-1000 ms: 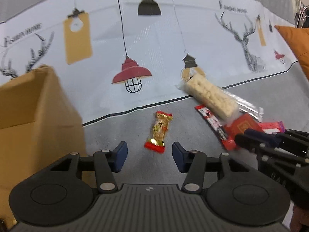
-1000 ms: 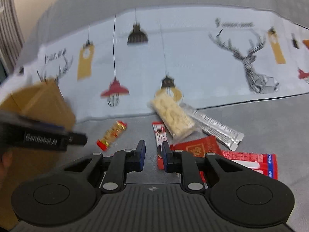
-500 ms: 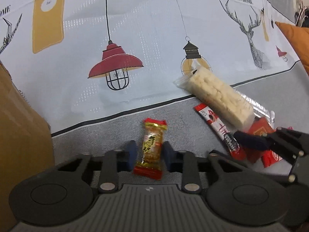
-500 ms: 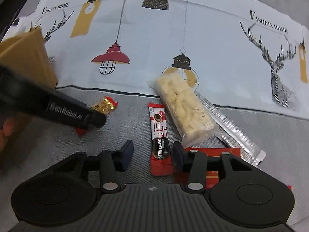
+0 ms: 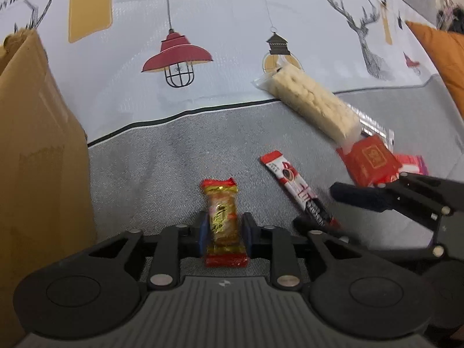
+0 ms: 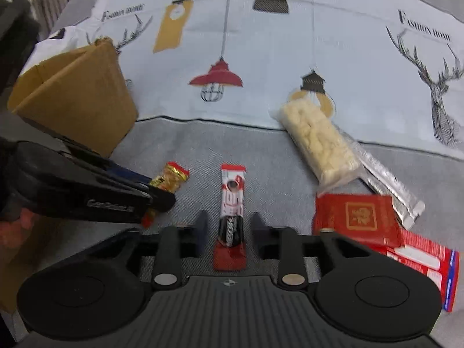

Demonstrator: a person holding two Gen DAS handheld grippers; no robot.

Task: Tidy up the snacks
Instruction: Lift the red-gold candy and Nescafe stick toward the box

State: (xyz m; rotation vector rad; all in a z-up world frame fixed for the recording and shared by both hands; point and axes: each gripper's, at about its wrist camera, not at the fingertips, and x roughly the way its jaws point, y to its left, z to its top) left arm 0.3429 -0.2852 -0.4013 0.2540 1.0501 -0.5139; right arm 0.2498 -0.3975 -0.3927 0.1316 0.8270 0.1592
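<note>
**Both hand-held grippers down on snacks at the grey strip**

Your left hand-held gripper [image 5: 222, 233] brackets the gold-and-red candy bar [image 5: 223, 223]; its jaws are opening, pads just beside the crinkled foil wrapper. Your right hand-held gripper [image 6: 229, 230] straddles the slim red coffee stick [image 6: 231, 217], jaws opening, with clear gaps either side of the flat sachet.

Left of the candy bar, the cardboard box [image 5: 34, 150] stands close as a tall wall. Bare woven grey cloth [image 5: 162, 159] lies open ahead, up to the dark line where the pale printed cloth [image 5: 220, 8] begins. To your right the room is crowded: a knobbly rice bar [image 6: 317, 142] in clear film overlaps a silver sachet [image 6: 391, 185], with a glossy red packet [image 6: 359, 217] lying over the red box [image 6: 429, 264].
</note>
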